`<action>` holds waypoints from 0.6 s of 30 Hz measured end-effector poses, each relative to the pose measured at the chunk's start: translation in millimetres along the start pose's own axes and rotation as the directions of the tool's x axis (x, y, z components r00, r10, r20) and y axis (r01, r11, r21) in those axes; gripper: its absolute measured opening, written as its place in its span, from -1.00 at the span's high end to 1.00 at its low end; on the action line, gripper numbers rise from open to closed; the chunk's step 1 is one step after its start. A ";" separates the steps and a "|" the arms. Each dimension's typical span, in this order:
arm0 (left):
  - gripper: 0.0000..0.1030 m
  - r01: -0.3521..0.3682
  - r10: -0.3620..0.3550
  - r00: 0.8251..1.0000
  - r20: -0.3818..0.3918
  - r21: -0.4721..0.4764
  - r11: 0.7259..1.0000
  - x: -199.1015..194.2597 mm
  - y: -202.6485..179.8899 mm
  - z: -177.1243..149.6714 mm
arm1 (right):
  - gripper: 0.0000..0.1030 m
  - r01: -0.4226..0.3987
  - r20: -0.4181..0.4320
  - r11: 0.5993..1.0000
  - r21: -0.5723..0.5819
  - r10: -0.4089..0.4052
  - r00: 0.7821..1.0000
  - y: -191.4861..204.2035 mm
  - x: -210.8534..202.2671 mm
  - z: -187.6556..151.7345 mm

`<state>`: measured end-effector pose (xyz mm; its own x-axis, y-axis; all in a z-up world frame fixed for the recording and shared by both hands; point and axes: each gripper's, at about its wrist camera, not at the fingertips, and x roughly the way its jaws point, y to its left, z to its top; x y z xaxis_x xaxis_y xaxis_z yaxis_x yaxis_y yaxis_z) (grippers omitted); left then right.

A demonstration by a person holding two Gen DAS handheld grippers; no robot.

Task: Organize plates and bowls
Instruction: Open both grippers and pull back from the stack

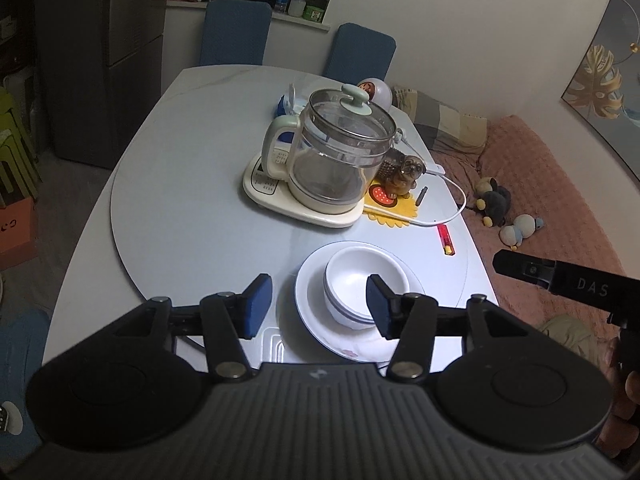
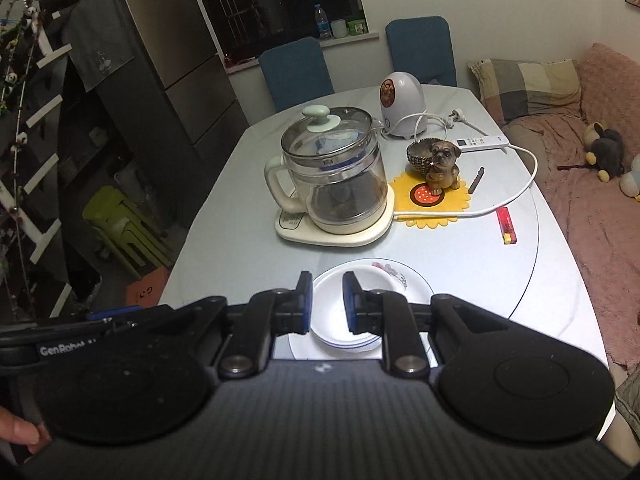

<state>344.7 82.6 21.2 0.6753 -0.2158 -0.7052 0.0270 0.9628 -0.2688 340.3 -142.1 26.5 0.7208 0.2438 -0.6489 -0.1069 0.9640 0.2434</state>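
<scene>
- The bowls [image 1: 362,288] sit nested on the plate [image 1: 316,312] at the near edge of the tabletop [image 1: 180,208], in front of the kettle [image 1: 336,152].
- Judged from this, stacking looks done or nearly so; the step in hand is either release and withdrawal, or an approach to lift the stack.
- The left hand-held gripper [image 1: 320,304] is wide open and holds nothing; its right pad overlaps the bowls in view, but I cannot tell if it touches them.
- The right hand-held gripper [image 2: 327,302] has a narrow gap between its pads and hovers over the bowls [image 2: 344,312]; nothing seems gripped.
- Next move, if more sorting is meant: close on a rim squarely and lift straight, since nested bowls may slide on the plate [image 2: 412,284].
- Count: one plate; at least two bowls by the doubled rims, perhaps three, hard to tell.
- Also on the tabletop: one dog figure [image 2: 442,166], one lighter [image 2: 506,224], one remote [image 2: 482,143].
</scene>
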 end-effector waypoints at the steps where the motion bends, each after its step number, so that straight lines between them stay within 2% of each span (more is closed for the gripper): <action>1: -0.21 0.001 -0.001 1.000 0.011 0.007 1.000 -8.3 0.6 -2.6 | 0.60 0.015 0.012 1.000 -0.009 -0.015 1.000 2.7 -5.4 -3.0; 2: -0.30 0.002 -0.002 1.000 0.019 0.011 1.000 -14.9 1.5 -5.0 | 0.58 0.037 0.030 0.999 -0.029 -0.037 0.999 6.6 -11.5 -7.0; 3: -0.35 0.000 0.000 1.000 0.026 0.015 1.000 -21.7 2.6 -7.0 | 0.41 0.055 0.043 0.998 -0.044 -0.053 0.998 9.4 -16.9 -10.6; 4: -0.43 -0.005 0.004 0.999 0.033 0.020 1.000 -29.0 3.8 -10.2 | 0.13 0.065 0.051 0.997 -0.045 -0.063 0.997 10.9 -21.6 -13.8; 6: -0.57 -0.009 0.007 0.999 0.049 0.030 1.000 -41.4 6.4 -16.1 | -0.21 0.067 0.062 0.998 -0.022 -0.065 0.996 10.8 -30.8 -19.7; 7: -0.65 -0.014 0.013 0.998 0.057 0.032 0.999 -47.5 8.0 -19.2 | -0.37 0.063 0.064 0.998 -0.008 -0.062 0.996 10.3 -34.8 -22.6; 9: -0.75 -0.027 0.025 0.997 0.069 0.033 0.999 -59.2 11.3 -25.1 | -0.55 0.061 0.069 0.998 0.012 -0.062 0.996 10.3 -42.7 -29.5; 11: -0.85 -0.026 0.023 0.997 0.079 0.040 0.999 -70.1 13.6 -31.7 | -0.58 0.078 0.079 0.997 0.017 -0.079 0.994 12.6 -51.5 -38.6; 18: -0.91 -0.030 0.023 0.995 0.095 0.072 0.997 -106.0 19.9 -62.1 | -0.59 0.079 0.079 0.997 -0.004 -0.078 0.994 28.6 -73.6 -74.3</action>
<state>227.9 114.6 49.9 0.7426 -0.1768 -0.6460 0.0595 0.9781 -0.1993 233.2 -124.5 27.7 0.7788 0.1584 -0.6070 -0.0528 0.9807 0.1882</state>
